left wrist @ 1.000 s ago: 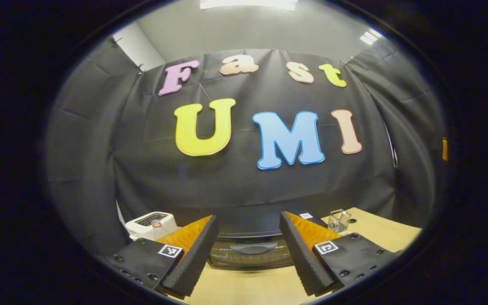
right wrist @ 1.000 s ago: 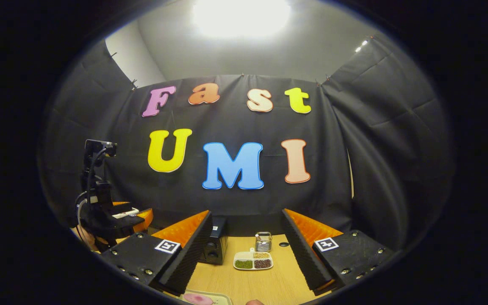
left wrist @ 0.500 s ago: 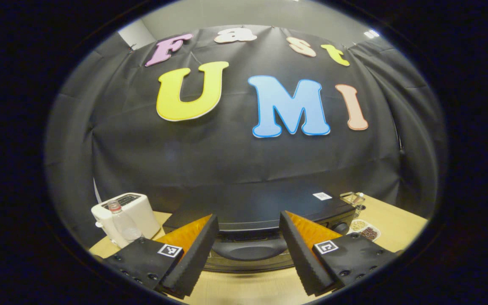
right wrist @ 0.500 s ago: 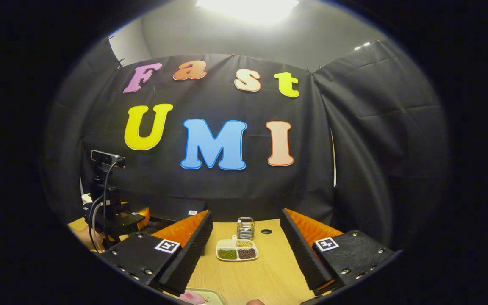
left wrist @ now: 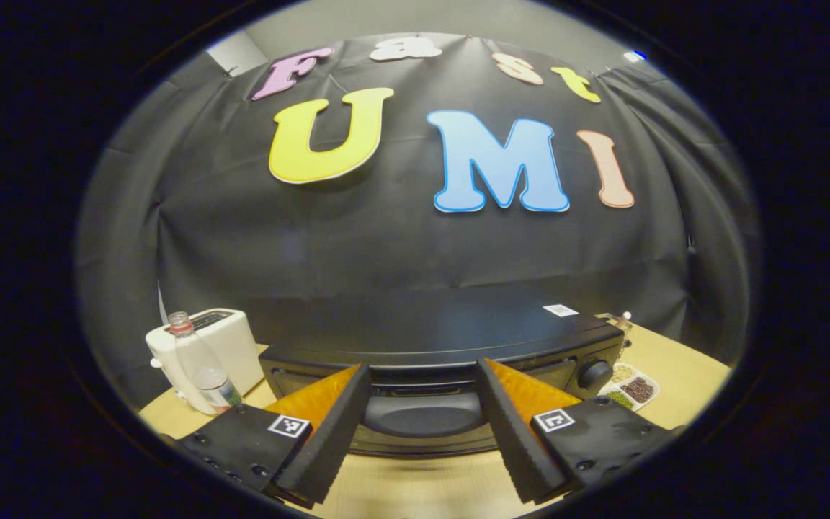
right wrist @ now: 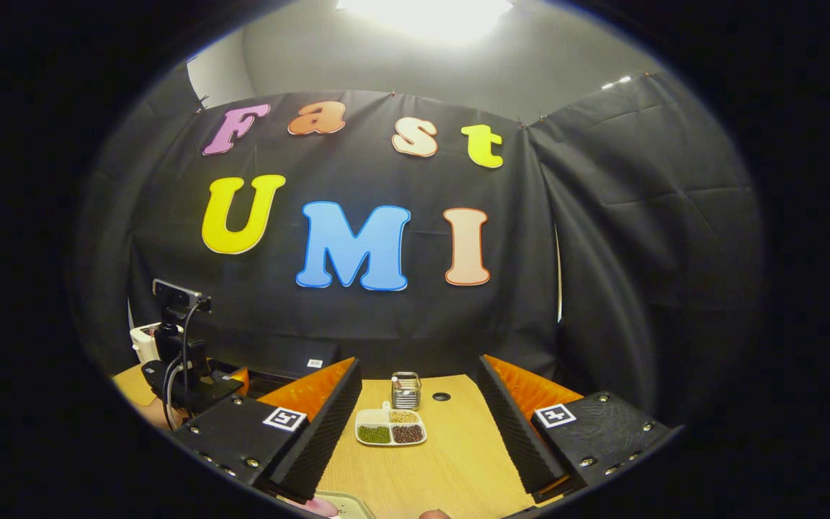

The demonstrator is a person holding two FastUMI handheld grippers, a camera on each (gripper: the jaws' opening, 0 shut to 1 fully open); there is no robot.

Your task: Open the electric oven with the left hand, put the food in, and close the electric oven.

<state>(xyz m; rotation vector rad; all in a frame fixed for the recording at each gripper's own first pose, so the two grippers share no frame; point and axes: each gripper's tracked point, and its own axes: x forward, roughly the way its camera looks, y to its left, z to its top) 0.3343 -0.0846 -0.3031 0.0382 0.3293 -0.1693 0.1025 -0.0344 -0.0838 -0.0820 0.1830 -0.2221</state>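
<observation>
Left gripper spread wide, holding nothing, close in front of black oven on wooden table, lined up with door handle seen between fingers, not touching. Oven door closed. White toaster and clear bottle left of oven; divided dish of beans at its right.

Right gripper also spread wide and empty, above table, well apart from oven. Dish of beans and small wire basket ahead. Pink food on tray at bottom edge, partly hidden.
</observation>
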